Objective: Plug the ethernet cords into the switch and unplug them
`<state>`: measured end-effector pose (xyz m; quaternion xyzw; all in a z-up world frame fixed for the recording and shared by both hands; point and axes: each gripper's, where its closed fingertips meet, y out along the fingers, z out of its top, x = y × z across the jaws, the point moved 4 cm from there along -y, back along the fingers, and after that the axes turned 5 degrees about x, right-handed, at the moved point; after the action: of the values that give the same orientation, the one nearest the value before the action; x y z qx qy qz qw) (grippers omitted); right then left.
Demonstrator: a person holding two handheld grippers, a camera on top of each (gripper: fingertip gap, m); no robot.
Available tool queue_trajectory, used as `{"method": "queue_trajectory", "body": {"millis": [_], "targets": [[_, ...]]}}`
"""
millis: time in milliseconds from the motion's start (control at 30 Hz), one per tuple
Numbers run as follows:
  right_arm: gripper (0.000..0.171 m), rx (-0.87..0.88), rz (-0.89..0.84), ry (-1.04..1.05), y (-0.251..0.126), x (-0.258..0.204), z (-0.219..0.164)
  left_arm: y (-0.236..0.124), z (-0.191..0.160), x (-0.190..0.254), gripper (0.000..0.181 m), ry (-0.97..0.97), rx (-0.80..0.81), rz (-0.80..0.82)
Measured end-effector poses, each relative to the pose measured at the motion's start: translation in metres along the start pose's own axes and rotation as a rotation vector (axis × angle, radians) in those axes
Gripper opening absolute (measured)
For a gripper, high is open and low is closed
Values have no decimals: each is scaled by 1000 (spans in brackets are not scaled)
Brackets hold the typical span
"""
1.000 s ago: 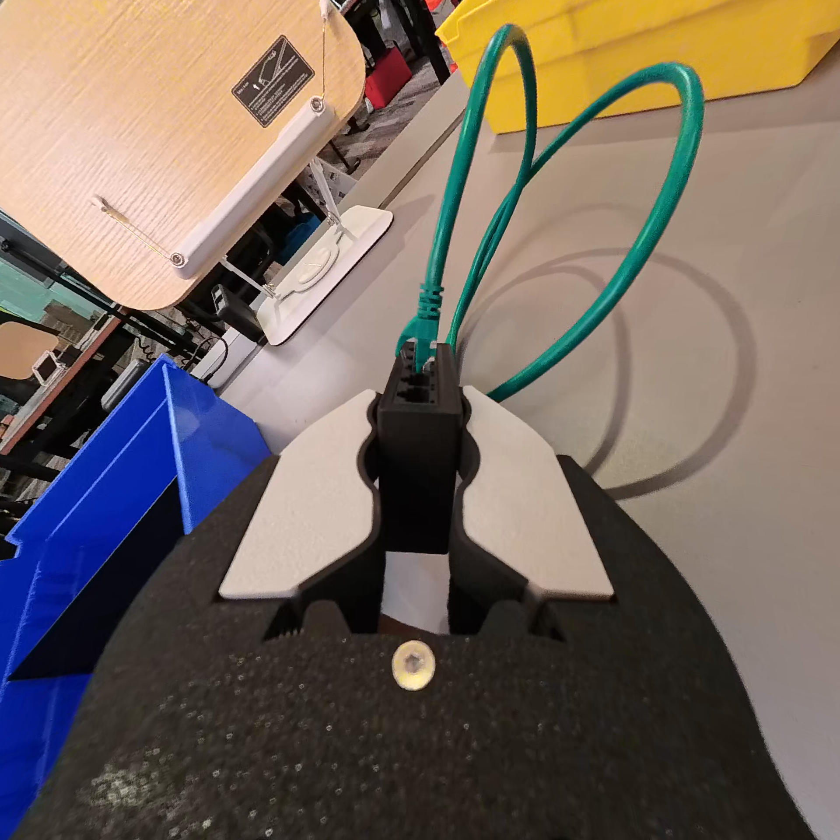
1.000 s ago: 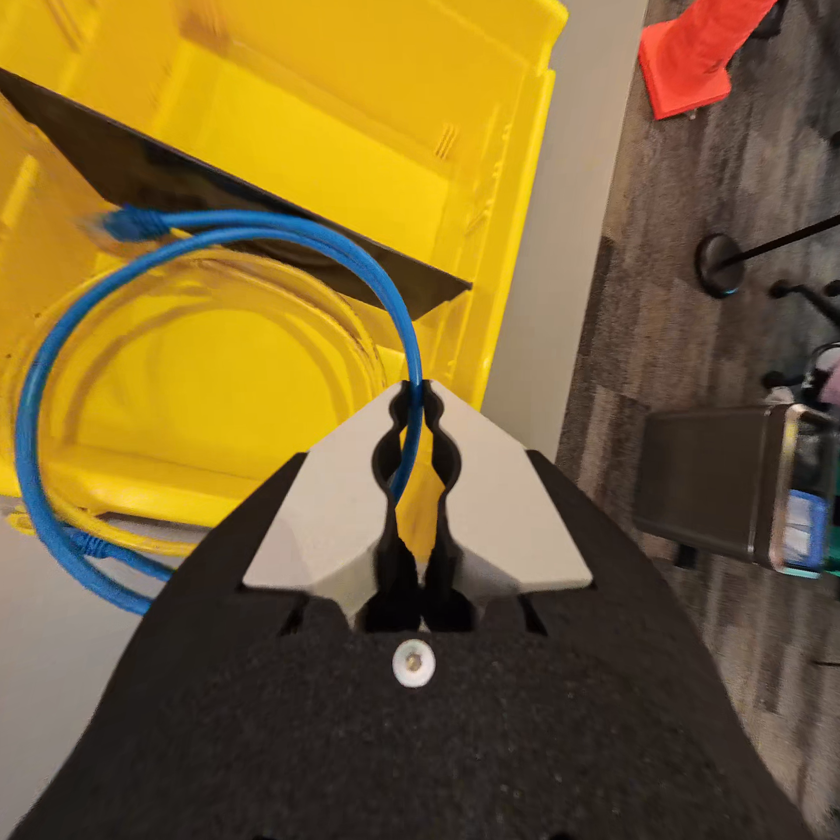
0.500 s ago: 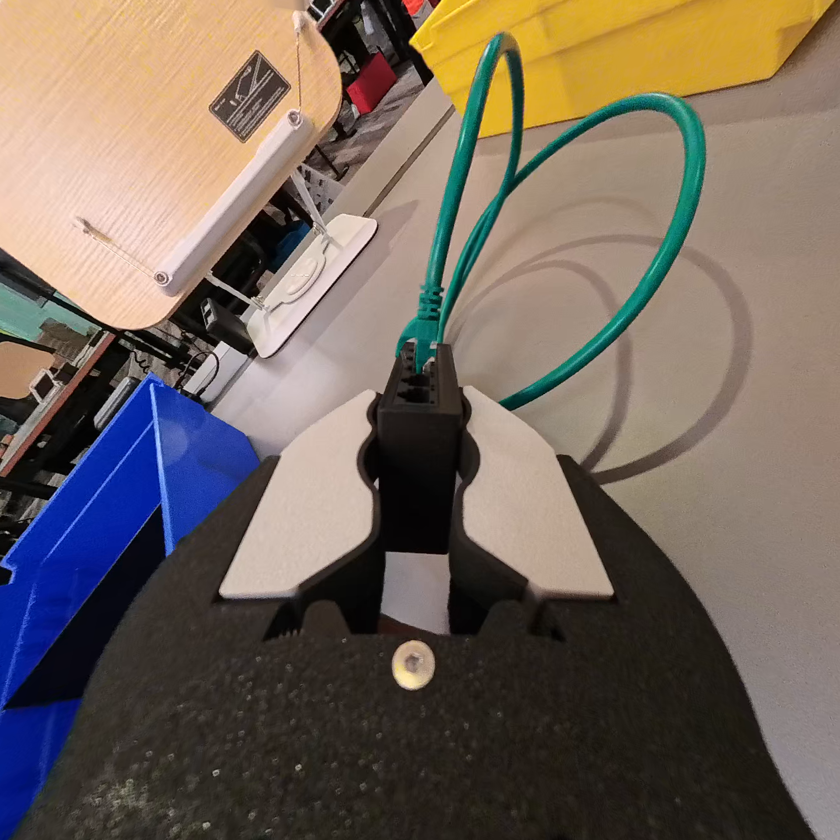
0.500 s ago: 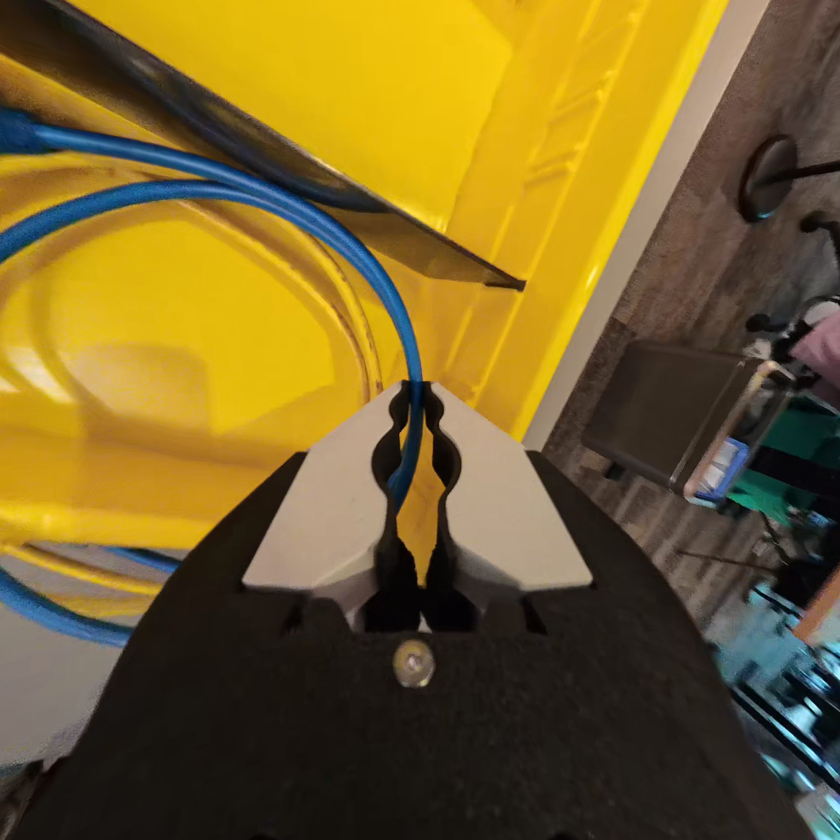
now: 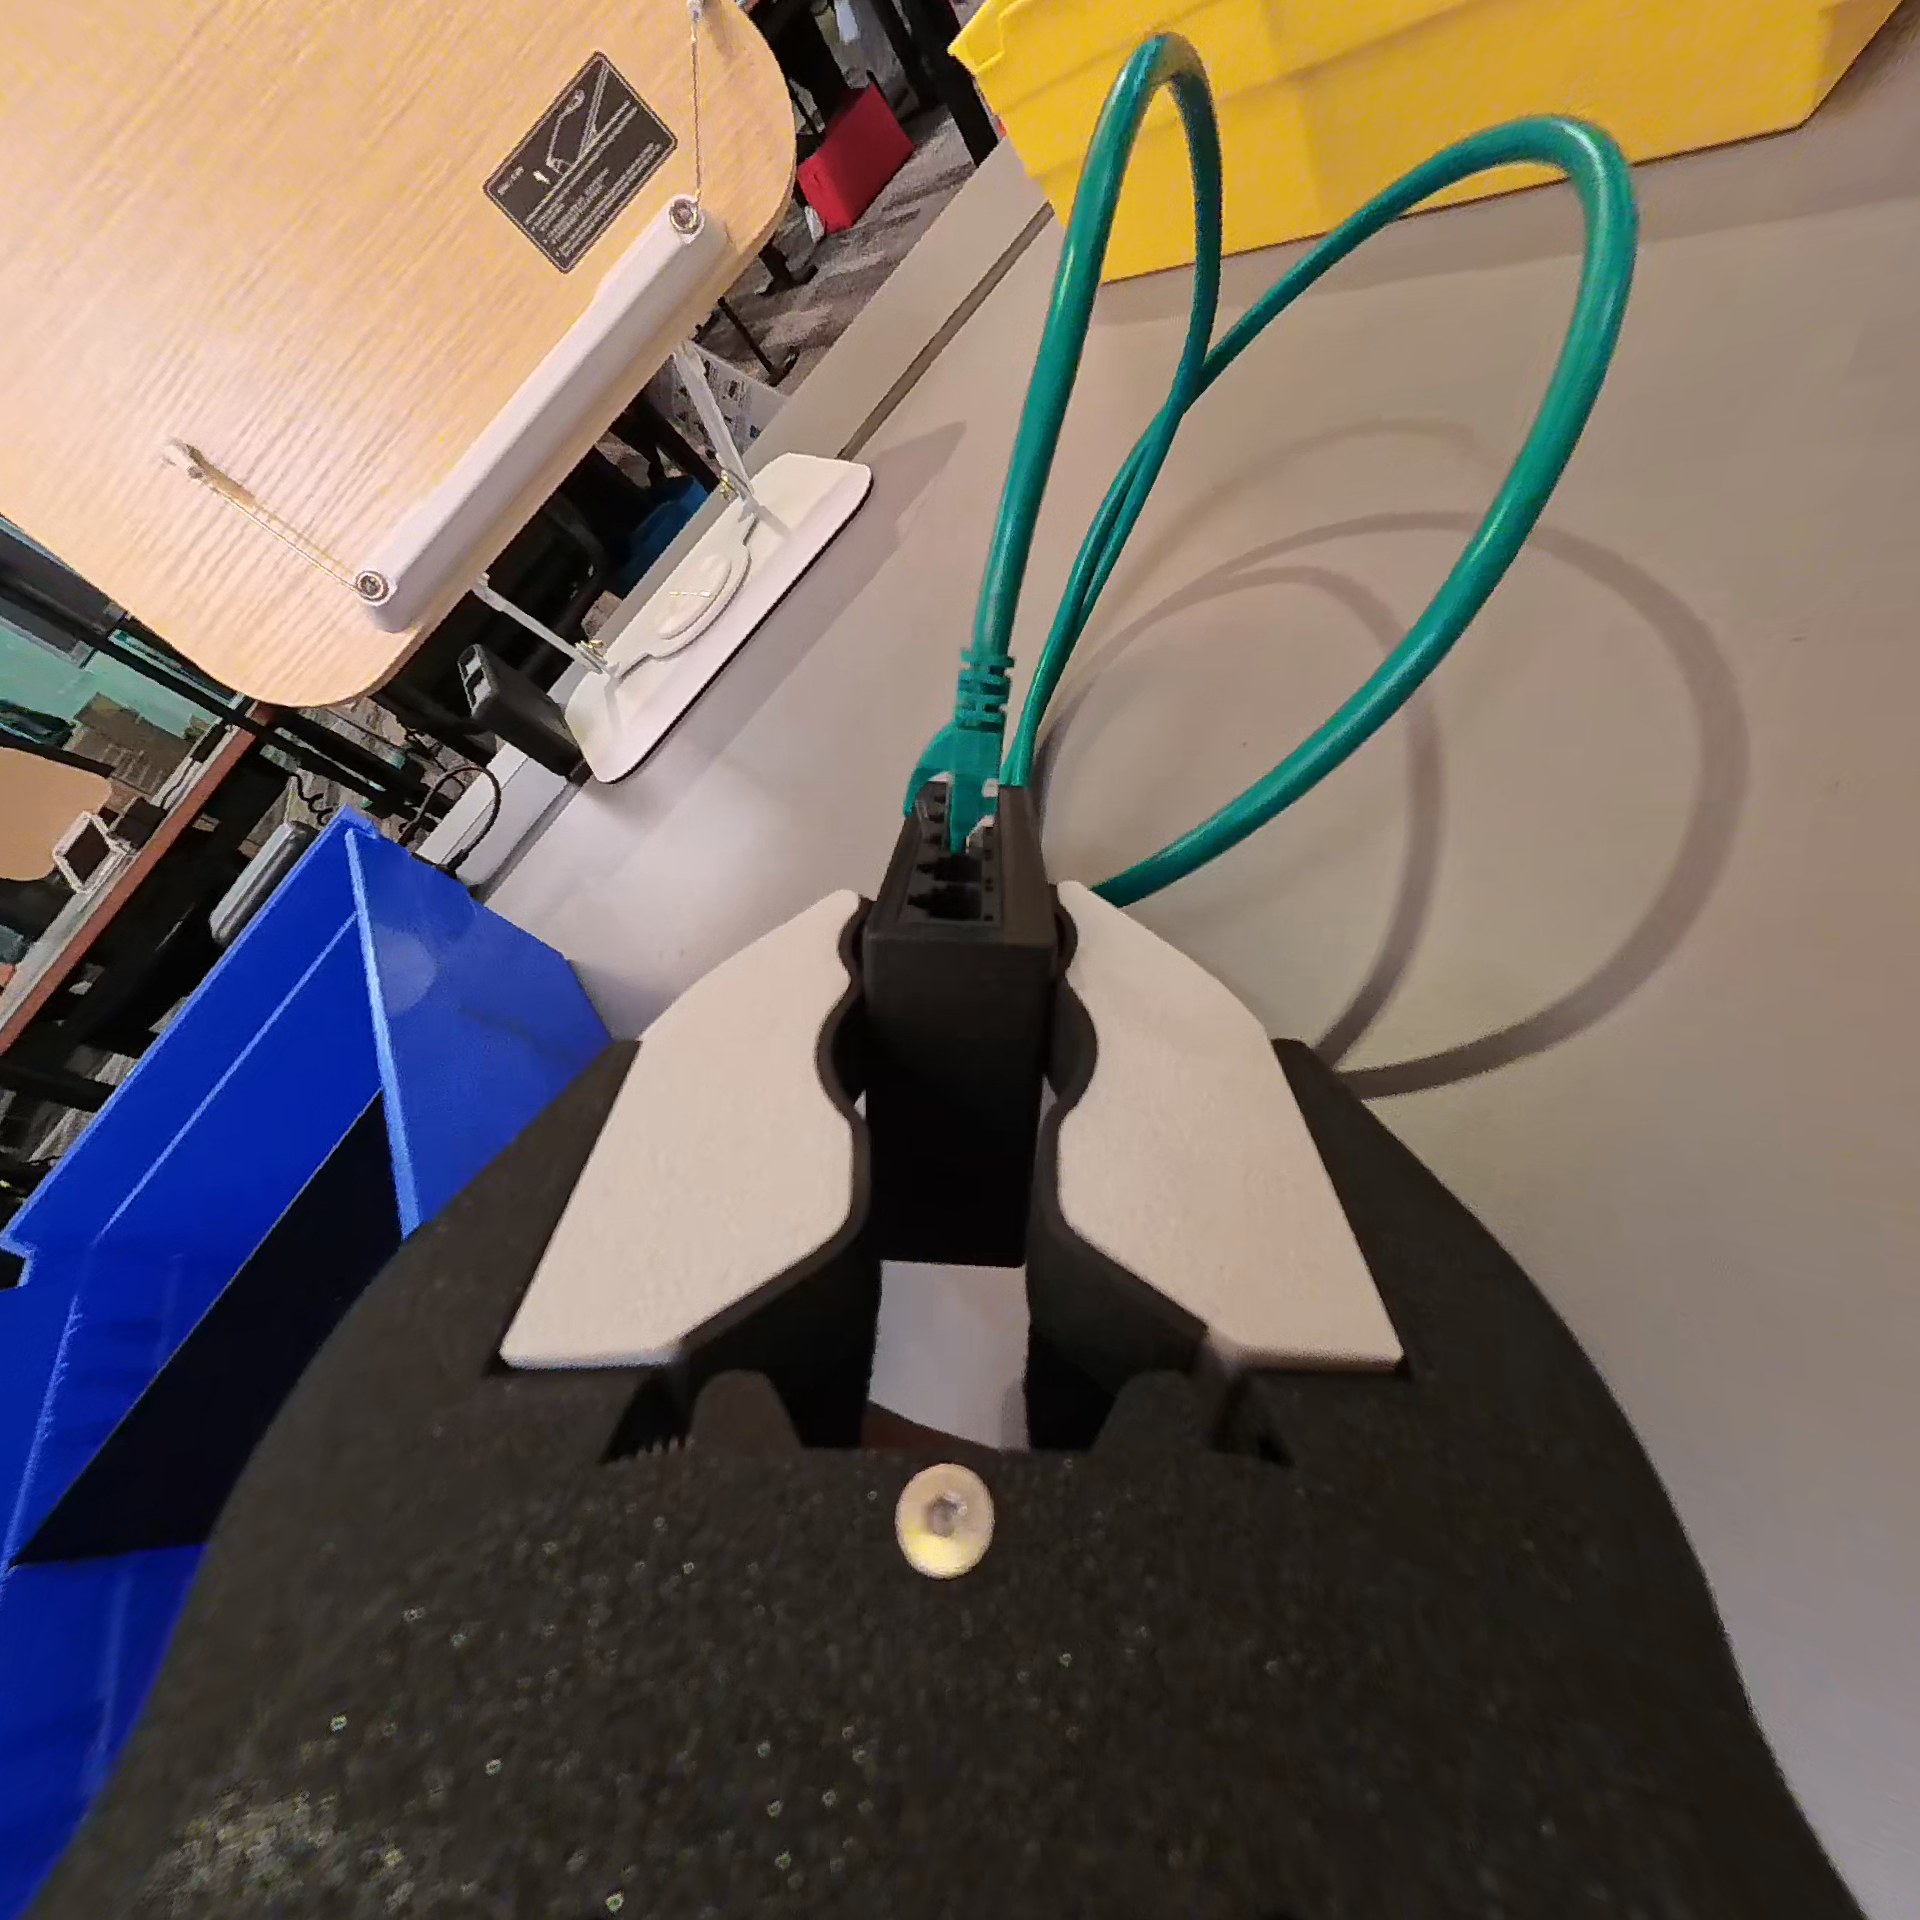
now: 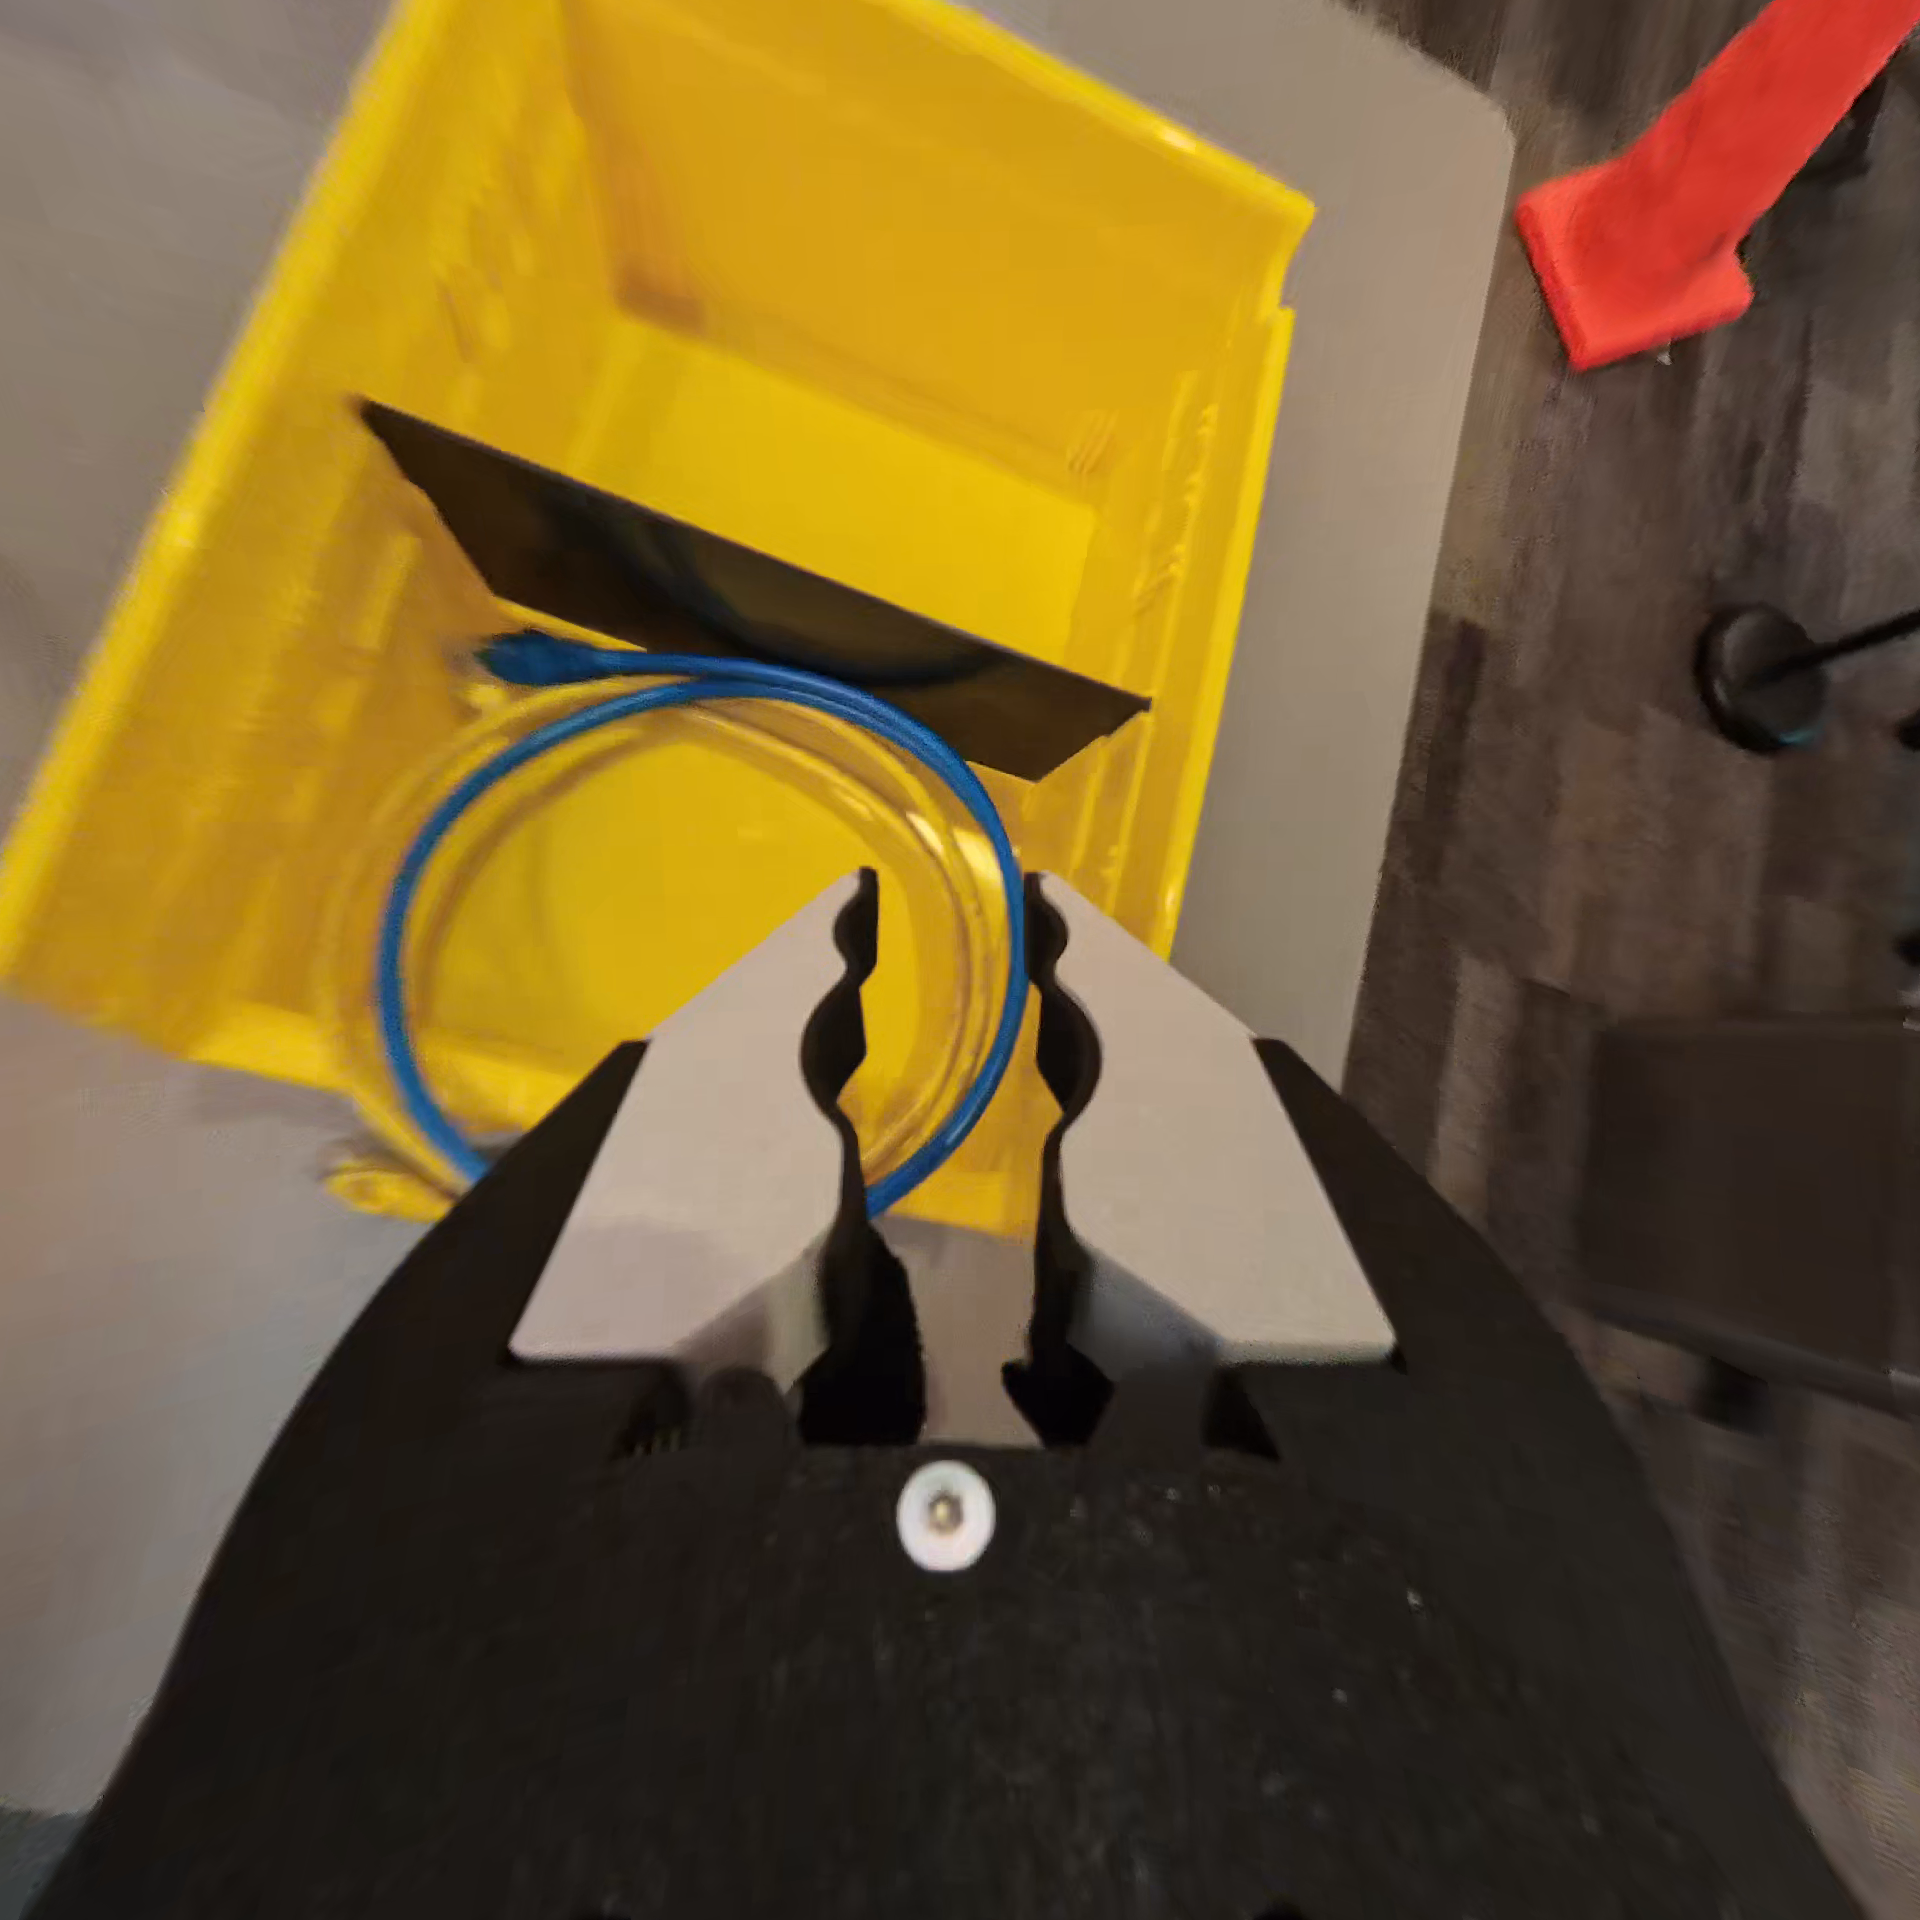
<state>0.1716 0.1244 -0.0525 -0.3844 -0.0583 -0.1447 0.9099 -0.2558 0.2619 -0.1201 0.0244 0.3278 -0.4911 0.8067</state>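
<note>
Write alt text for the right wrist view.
The open right gripper hangs empty above a yellow bin that holds a coiled blue ethernet cord in front of a black divider. The bin sits on a grey table, with dark floor and an orange cone to the right.

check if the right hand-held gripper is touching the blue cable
Cannot tell. In the right wrist view the open right hand-held gripper hovers over the blue cable, which passes behind one finger.
</note>
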Motion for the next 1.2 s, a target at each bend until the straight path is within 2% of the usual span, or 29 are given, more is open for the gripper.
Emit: {"method": "queue_trajectory", "body": {"millis": [100,233,367,467,600,767,967,1200], "targets": [[28,119,58,162,-28,-7,-28,2,0,2,29,5,-3,-8],[29,242,188,405,-34,-26,-77,3,2,5,29,15,-3,-17],[26,124,395,329,-25,-61,-114,6,5,9,29,24,5,-32],[30,57,432,288,-15,-74,-126,8,7,12,29,36,9,-41],[32,93,517,374,-4,-84,-118,8,7,14,29,47,9,-46],[32,180,542,524,5,-79,-109,6,7,14,29,45,7,-47],[32,281,731,678,-7,-83,-94,5,7,15,29,54,8,-50],[31,384,694,702,-12,-73,-78,5,7,17,29,64,9,-55]]}}
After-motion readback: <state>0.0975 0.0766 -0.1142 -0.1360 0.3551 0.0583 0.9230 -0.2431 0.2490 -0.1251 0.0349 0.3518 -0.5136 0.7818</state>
